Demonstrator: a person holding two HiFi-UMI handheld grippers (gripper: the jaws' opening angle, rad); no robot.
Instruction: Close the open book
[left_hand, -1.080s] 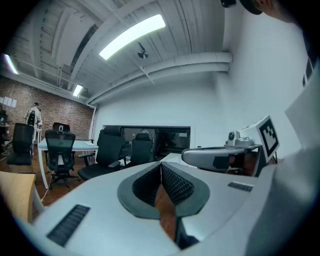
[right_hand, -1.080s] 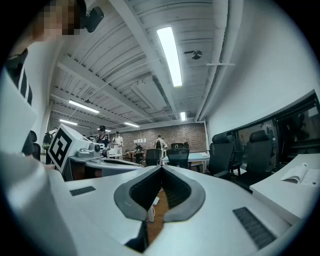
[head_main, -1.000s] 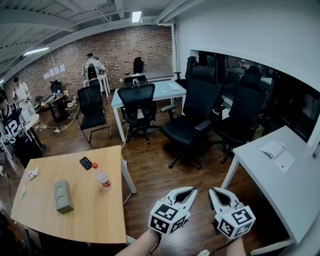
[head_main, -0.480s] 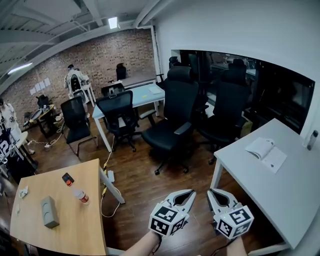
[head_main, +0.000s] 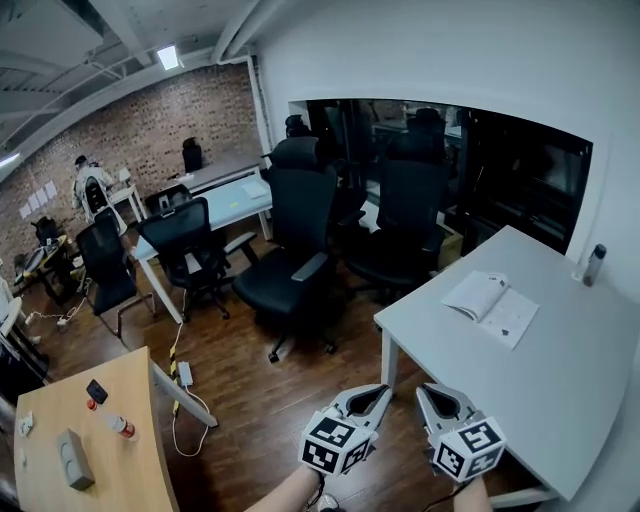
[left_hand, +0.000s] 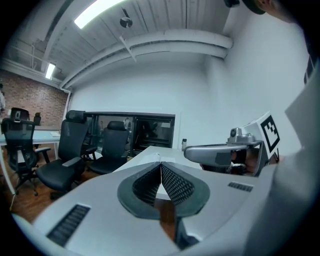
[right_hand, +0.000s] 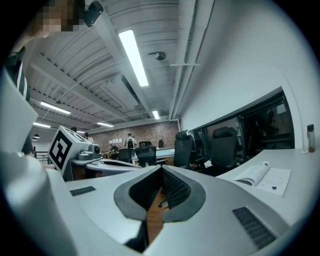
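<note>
An open book (head_main: 491, 308) lies flat on a white table (head_main: 560, 370) at the right of the head view, pages up. The same book (right_hand: 262, 175) shows at the right of the right gripper view. My left gripper (head_main: 378, 398) and right gripper (head_main: 433, 397) hover side by side at the bottom of the head view, over the wooden floor, short of the table's near corner. Both are shut with nothing between the jaws. In the left gripper view the jaw tips (left_hand: 160, 165) meet in front of the white table (left_hand: 150, 152).
Black office chairs (head_main: 290, 262) stand between the white table and a light blue desk (head_main: 215, 200). A small bottle (head_main: 594, 264) stands at the white table's far edge. A wooden table (head_main: 80, 450) with a bottle and small items is at the lower left. A cable lies on the floor.
The view has swung right and closer to the white table; the book now sits nearer the middle of the view. Both grippers stay shut in the same spot.
</note>
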